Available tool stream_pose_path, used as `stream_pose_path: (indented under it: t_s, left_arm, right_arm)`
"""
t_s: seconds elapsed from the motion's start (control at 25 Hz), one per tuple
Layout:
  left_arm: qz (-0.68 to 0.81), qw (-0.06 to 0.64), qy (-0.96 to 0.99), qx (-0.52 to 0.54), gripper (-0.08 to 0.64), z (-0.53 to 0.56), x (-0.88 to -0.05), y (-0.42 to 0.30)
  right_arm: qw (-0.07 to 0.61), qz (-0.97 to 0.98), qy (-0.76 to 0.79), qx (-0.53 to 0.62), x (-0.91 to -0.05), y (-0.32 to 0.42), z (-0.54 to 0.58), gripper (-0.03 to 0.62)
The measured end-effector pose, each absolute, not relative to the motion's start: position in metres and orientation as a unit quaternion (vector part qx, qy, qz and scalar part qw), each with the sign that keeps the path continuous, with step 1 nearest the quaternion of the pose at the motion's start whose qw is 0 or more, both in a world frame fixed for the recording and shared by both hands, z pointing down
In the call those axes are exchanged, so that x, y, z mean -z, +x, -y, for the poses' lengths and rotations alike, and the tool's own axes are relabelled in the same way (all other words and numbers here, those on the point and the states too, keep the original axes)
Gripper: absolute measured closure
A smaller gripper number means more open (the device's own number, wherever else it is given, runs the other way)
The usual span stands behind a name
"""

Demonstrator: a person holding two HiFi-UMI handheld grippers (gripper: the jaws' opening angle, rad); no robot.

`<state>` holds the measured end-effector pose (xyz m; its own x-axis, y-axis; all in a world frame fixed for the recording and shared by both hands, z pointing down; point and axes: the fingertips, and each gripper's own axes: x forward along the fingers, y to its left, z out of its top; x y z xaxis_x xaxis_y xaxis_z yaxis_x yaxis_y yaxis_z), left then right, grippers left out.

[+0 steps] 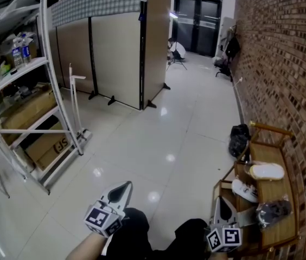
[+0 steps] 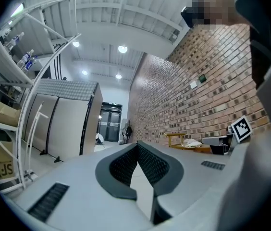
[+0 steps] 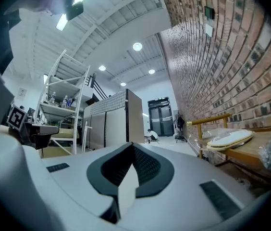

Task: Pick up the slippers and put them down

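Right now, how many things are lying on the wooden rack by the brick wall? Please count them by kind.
White slippers: 2
Clear plastic bag with something dark inside: 1
Total on the wooden rack: 3
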<state>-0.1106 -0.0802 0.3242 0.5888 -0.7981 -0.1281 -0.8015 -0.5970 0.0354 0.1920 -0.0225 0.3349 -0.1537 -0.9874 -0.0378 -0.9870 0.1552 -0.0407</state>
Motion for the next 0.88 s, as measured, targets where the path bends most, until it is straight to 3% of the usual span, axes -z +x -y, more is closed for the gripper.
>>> stream_pose_path:
  t_s: [0.88]
  left_arm:
    - [-0.406, 0.037, -0.91, -0.074, 0.558, 0.169, -0.29, -0.036]
  right_arm:
    - [0.037, -0.766, -0.641, -0.041, -0.288, 0.196, 0.107, 0.581]
